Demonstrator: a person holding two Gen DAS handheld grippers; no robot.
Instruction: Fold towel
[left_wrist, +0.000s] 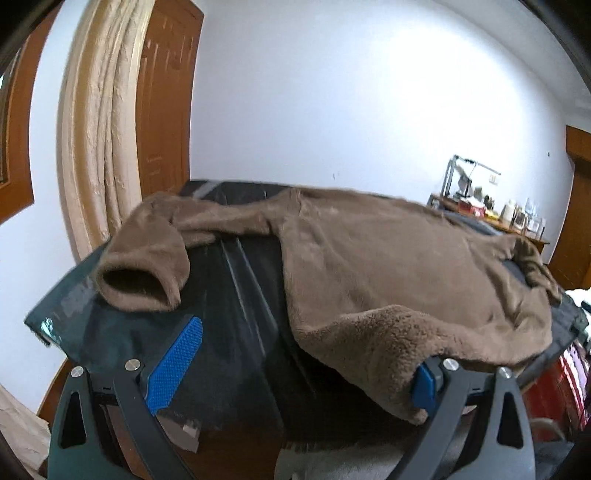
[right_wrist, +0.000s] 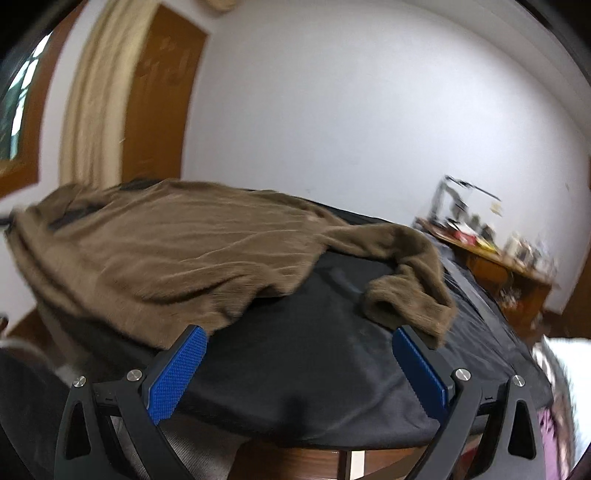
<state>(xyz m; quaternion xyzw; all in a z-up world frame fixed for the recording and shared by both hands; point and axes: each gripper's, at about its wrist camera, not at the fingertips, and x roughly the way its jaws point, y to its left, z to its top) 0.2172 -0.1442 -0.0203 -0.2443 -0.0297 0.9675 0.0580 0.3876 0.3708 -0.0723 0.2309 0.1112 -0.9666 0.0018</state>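
The left gripper (left_wrist: 295, 354) is held low at the near edge of the table (left_wrist: 236, 295), pointing level across it with its jaws spread wide and nothing between them. Its left pad (left_wrist: 173, 369) stands clear over the black cover, while its right finger is partly buried under the turned-up fleecy hem of the brown garment (left_wrist: 388, 266) that serves as the towel here; whether they touch cannot be told. Ahead and to the right of this gripper the garment's body lies flat across the table, and a sleeve with an open cuff (left_wrist: 136, 284) lies ahead to the left. The right gripper (right_wrist: 299, 369) is also low at the near edge, tilted slightly, jaws wide apart and empty over bare black cover (right_wrist: 295, 369). The garment (right_wrist: 155, 251) spreads ahead and to its left, its hem just past the left pad (right_wrist: 177, 373); the other sleeve's cuff (right_wrist: 402, 299) lies just beyond the right fingertip. A cluttered desk (right_wrist: 495, 266) stands far right.
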